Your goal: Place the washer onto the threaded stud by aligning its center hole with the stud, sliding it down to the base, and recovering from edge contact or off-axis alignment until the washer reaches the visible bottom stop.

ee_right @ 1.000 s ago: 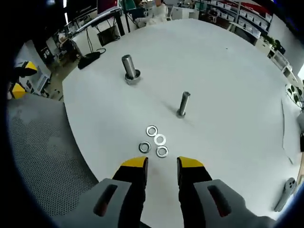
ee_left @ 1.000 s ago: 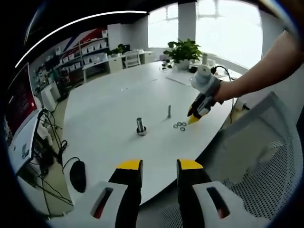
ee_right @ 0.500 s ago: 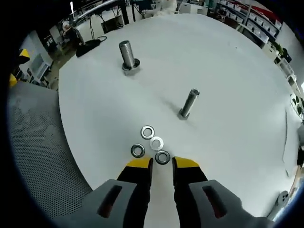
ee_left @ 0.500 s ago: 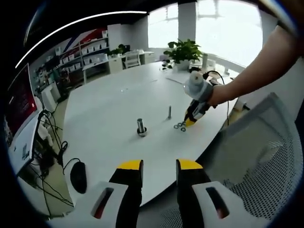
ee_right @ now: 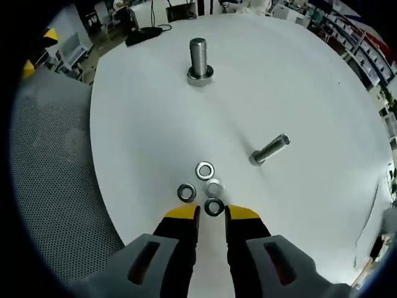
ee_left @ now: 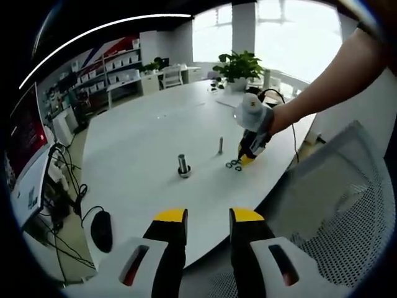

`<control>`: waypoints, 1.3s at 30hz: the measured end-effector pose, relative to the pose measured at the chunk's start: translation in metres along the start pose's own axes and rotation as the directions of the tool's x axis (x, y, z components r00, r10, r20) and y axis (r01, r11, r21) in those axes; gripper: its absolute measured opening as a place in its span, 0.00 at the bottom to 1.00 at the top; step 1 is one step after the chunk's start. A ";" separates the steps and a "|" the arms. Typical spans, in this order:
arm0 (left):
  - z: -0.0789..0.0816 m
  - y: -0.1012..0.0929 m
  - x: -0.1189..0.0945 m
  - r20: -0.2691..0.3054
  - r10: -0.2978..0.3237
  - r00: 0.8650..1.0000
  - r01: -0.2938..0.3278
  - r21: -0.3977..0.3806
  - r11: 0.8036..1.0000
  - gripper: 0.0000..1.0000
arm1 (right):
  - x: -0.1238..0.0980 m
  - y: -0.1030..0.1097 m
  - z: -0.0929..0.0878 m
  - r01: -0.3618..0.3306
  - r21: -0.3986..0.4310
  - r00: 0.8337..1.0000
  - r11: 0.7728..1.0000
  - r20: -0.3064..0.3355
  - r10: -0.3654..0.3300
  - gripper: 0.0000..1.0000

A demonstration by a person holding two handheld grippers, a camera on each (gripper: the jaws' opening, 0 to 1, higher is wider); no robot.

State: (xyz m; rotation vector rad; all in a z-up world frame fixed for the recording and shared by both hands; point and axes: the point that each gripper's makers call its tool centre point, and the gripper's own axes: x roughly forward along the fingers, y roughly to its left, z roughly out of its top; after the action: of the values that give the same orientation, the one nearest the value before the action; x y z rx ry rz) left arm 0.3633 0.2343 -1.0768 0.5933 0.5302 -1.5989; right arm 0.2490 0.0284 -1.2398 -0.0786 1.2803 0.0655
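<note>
In your right gripper view, your right gripper [ee_right: 211, 213] has its yellow-tipped jaws drawn to a narrow gap with nothing between them. Just past the tips lie four flat silver steel washers [ee_right: 205, 189], holes facing up: the nearest sits at 12 o'clock off the gap, almost at the tips but whether touching you cannot tell; the others cluster at 11 to 12 o'clock. Farther at 1 o'clock the slim grey threaded stud [ee_right: 269, 149] appears tilted toward 2 o'clock. Farthest, at 12, the thick grey bolt [ee_right: 198, 60] stands upright. The round white table [ee_right: 322, 93] lies open around them; its edge curves at 9 o'clock. In your left gripper view, your left gripper [ee_left: 208, 216] holds nothing, jaws moderately apart, short of the table.
</note>
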 end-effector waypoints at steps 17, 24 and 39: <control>-0.001 0.000 0.001 0.003 0.000 1.000 0.000 0.009 1.000 0.25 | 0.000 0.003 0.000 0.006 0.000 0.997 1.000 -0.083 -0.006 0.14; 0.000 0.000 0.000 0.008 0.002 1.000 -0.002 0.013 1.000 0.25 | -0.001 0.004 -0.001 0.027 0.021 0.999 0.999 -0.037 -0.027 0.14; 0.001 0.001 -0.001 0.017 0.008 1.000 -0.008 0.009 1.000 0.25 | -0.017 0.001 -0.008 0.032 0.154 0.999 0.988 0.015 -0.035 0.14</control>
State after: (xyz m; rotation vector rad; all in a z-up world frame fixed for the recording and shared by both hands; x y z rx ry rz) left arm 0.3648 0.2343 -1.0749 0.5875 0.5082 -1.5979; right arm 0.2369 0.0287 -1.2261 0.0333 1.2622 -0.0615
